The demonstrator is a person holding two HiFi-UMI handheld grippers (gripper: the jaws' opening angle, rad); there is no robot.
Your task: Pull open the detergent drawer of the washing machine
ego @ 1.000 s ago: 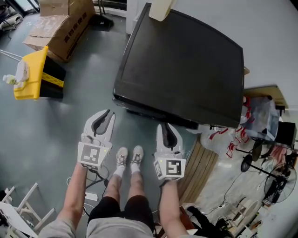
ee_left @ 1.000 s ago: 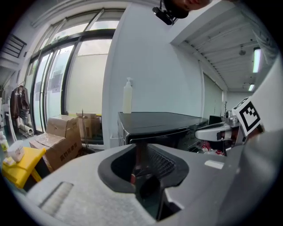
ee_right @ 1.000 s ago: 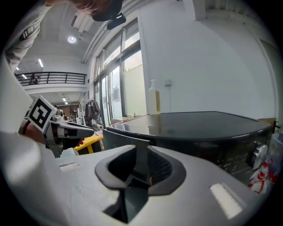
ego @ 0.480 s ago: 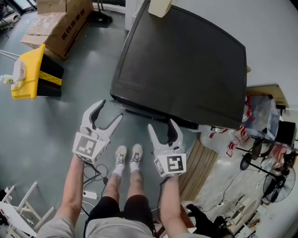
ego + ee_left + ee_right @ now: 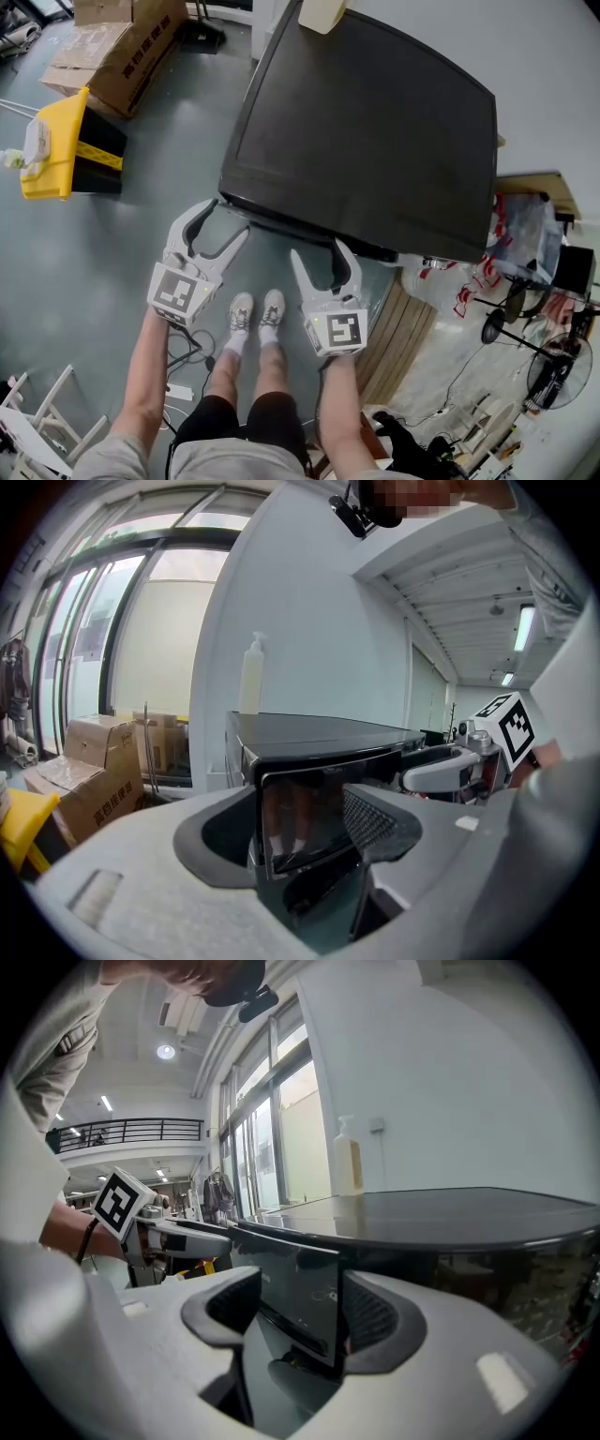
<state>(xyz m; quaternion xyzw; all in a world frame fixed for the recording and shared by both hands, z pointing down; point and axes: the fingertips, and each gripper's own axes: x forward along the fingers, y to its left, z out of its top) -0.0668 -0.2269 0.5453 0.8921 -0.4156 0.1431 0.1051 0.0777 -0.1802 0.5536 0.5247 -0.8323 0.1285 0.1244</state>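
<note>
we hold both grippers up to the front edge of the dark washing machine (image 5: 366,131). the left gripper (image 5: 225,218) has its fingers spread wide, having just been opening. between them, in the left gripper view, stands the machine's upper front corner with the detergent drawer (image 5: 300,822), a glossy dark panel with a pale rim. it sits shut and flush with the front, and neither finger presses on it.

the right gripper (image 5: 319,251) also has its fingers wide apart after just opening. between them we see another stretch of the machine's dark front panel, again with no pad pressing on it. the two grippers are side by side and apart, each showing at the edge of the other's view.

beyond the fingers, at the far end of the machine's flat top, stands a pale bottle (image 5: 323,14). well off to the left of the left fingers, on the floor (image 5: 103,253), are a yellow bin (image 5: 54,150) and cardboard boxes (image 5: 122,47). behind the fingers and between the two grippers, our shoes (image 5: 258,314) point toward the machine.
</note>
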